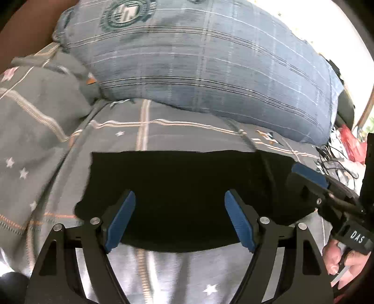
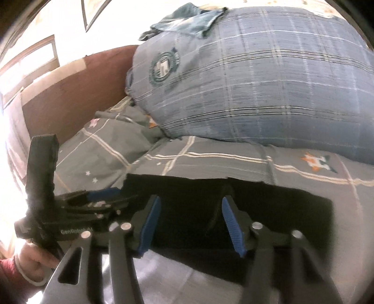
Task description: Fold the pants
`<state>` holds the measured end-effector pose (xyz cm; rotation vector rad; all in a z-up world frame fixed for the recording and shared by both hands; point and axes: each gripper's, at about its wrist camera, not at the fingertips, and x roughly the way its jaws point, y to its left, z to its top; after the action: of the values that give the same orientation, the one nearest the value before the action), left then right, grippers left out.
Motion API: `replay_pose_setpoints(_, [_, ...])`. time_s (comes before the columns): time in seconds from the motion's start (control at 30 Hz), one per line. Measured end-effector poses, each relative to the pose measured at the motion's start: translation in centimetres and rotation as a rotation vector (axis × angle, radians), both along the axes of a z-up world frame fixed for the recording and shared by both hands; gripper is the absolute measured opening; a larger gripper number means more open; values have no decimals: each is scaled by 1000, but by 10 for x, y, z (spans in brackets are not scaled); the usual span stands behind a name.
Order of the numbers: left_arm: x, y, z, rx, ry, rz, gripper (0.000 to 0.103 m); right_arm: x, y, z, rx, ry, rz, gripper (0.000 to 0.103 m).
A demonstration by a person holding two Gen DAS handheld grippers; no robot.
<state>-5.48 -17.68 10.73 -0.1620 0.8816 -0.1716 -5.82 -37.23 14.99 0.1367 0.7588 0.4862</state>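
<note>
The black pants [image 1: 177, 187] lie folded into a flat rectangle on the grey star-patterned bed sheet [image 1: 46, 140]. My left gripper [image 1: 180, 198] is open, its blue pads spread wide just above the near edge of the pants. My right gripper [image 2: 190, 203] is open too, hovering over the same black pants [image 2: 280, 210]. The right gripper also shows at the right of the left wrist view [image 1: 311, 180], and the left gripper at the left of the right wrist view [image 2: 102, 196]. Neither gripper holds cloth.
A large blue plaid pillow [image 1: 210, 65] lies just behind the pants, with a blue cloth [image 2: 187, 21] on top of it. A brown headboard [image 2: 70, 98] runs along the left. Cables and clutter [image 1: 346, 149] sit beyond the bed's right edge.
</note>
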Motion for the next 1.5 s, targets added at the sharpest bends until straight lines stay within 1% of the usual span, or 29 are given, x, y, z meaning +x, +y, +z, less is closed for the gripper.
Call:
replay_pose_setpoints(0.1, [-4, 17, -3, -12, 13, 36, 79, 6, 13, -1, -4, 2, 23, 57])
replay_pose_setpoints(0.17, [-11, 31, -6, -36, 18, 65, 79, 8, 20, -3, -10, 5, 33, 59])
replay_pose_setpoints(0.27, [-18, 48, -9, -66, 32, 107, 79, 14, 31, -6, -21, 7, 47, 64])
replay_pose_setpoints(0.33, [-24, 62, -15, -114, 56, 136, 79, 19, 40, -8, -28, 13, 67, 65])
replay_pose_setpoints(0.43, [-31, 76, -22, -166, 78, 182, 79, 28, 52, -12, -42, 25, 98, 65])
replay_pose_setpoints(0.57, [-35, 85, -31, -187, 86, 223, 79, 41, 65, -16, -53, 40, 126, 65])
replay_pose_setpoints(0.67, [-33, 88, -42, -229, 114, 243, 79, 52, 78, -19, -67, 50, 155, 65])
replay_pose_setpoints(0.87, [-31, 87, -52, -300, 143, 269, 79, 72, 102, -25, -101, 66, 237, 66])
replay_pose_setpoints(0.93, [-30, 86, -51, -299, 130, 280, 81, 81, 108, -27, -113, 82, 259, 67])
replay_pose_setpoints(1.1, [-22, 84, -52, -320, 132, 282, 83, 103, 121, -35, -113, 117, 334, 67])
replay_pose_setpoints(1.17, [-19, 82, -52, -315, 133, 276, 84, 112, 129, -39, -105, 138, 380, 67])
replay_pose_setpoints(1.37, [-9, 80, -54, -323, 127, 253, 84, 132, 158, -60, -145, 184, 468, 68])
replay_pose_setpoints(1.5, [-8, 88, -56, -364, 99, 242, 84, 141, 181, -79, -206, 217, 525, 68])
